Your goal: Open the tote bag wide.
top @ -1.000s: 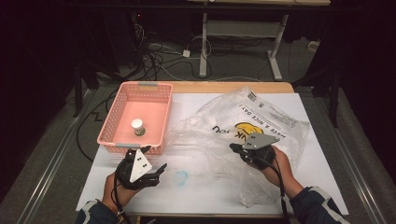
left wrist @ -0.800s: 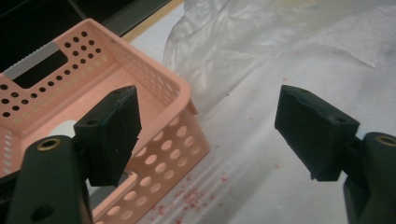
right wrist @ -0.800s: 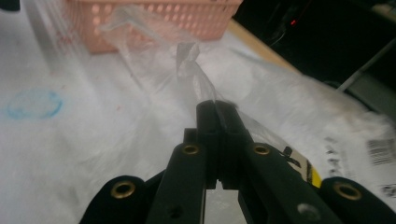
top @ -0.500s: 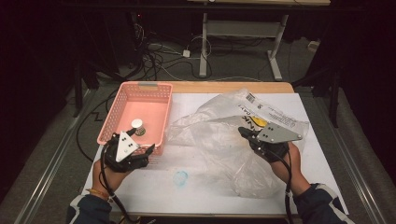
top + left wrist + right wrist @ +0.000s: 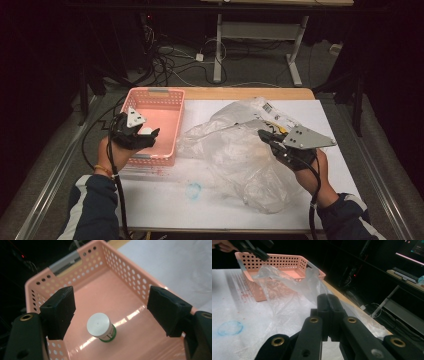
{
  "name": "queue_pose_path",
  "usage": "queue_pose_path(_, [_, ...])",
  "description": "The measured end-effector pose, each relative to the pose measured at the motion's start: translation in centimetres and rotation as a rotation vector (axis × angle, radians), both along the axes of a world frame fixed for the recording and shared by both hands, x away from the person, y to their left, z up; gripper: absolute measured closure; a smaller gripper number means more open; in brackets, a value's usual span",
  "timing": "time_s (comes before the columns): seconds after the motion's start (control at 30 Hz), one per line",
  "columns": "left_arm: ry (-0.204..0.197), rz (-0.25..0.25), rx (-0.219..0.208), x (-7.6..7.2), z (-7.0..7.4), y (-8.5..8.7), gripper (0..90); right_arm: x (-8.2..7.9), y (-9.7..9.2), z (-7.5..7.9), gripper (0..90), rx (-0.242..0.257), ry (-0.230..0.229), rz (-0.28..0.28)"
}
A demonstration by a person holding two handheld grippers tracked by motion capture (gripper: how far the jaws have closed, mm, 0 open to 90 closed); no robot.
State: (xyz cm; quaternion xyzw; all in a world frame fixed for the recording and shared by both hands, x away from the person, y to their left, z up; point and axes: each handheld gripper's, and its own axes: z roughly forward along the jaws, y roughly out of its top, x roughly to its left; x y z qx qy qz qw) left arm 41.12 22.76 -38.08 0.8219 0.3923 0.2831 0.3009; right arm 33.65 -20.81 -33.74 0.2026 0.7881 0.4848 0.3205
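Clear plastic bag (image 5: 240, 155) lies crumpled across the white desk (image 5: 165, 200), and your right tool (image 5: 264, 135) has its jaws pinched tight on a fold of the film, holding that edge above the surface. Your left tool (image 5: 150, 136) hangs over the pink basket (image 5: 170, 95) with its jaws spread wide, holding nothing. A small white-capped jar (image 5: 100, 327) stands upright on the basket floor below them.

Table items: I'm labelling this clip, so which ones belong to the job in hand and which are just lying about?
In use:
- clear plastic bag, pinched by right gripper
- small white-capped jar in pink basket, under open left gripper

Lying about:
- blue smudge on the tabletop
- floor cables
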Motion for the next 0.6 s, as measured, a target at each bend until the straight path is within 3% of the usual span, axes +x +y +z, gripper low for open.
queue_pose_path(0.03, [0.025, 0.002, 0.014, 0.6, -0.3, -0.1, 21.8, 0.0, 0.1, -0.1, 90.0, -0.002, 0.002, 0.001])
queue_pose_path(0.07, [0.025, 0.002, 0.014, 0.6, -0.3, -0.1, 21.7, 0.0, 0.2, -0.2, 90.0, -0.007, 0.005, 0.006])
queue_pose_path(0.1, [0.068, 0.000, 0.042, 1.7, -0.8, 0.0, 21.7, 0.0, 0.3, -0.3, 90.0, -0.014, 0.005, 0.012])
queue_pose_path(0.2, [0.141, 0.024, 0.064, 3.5, -1.7, 0.4, 20.2, -0.1, 0.5, -0.7, 90.0, -0.024, 0.008, 0.038])
queue_pose_path(0.27, [0.159, 0.036, 0.082, 4.0, -2.0, 0.5, 20.1, -0.1, 0.7, -1.0, 90.0, -0.042, 0.009, 0.054])
queue_pose_path(0.3, [0.204, 0.057, 0.089, 4.9, -2.6, 0.8, 20.1, -0.2, 0.7, -1.2, 90.0, -0.045, 0.011, 0.059])
queue_pose_path(0.4, [0.265, 0.059, 0.115, 5.9, -3.2, 0.9, 20.9, -0.1, 0.7, -1.4, 90.0, -0.051, 0.018, 0.070])
queue_pose_path(0.5, [0.360, 0.039, 0.161, 6.7, -3.7, 0.6, 26.8, 0.0, 0.5, -1.5, 89.8, -0.053, 0.028, 0.080])
queue_pose_path(0.6, [0.440, 0.010, 0.213, 7.2, -4.1, 0.3, 39.0, -0.1, 0.4, -1.6, 90.0, -0.052, 0.031, 0.080])
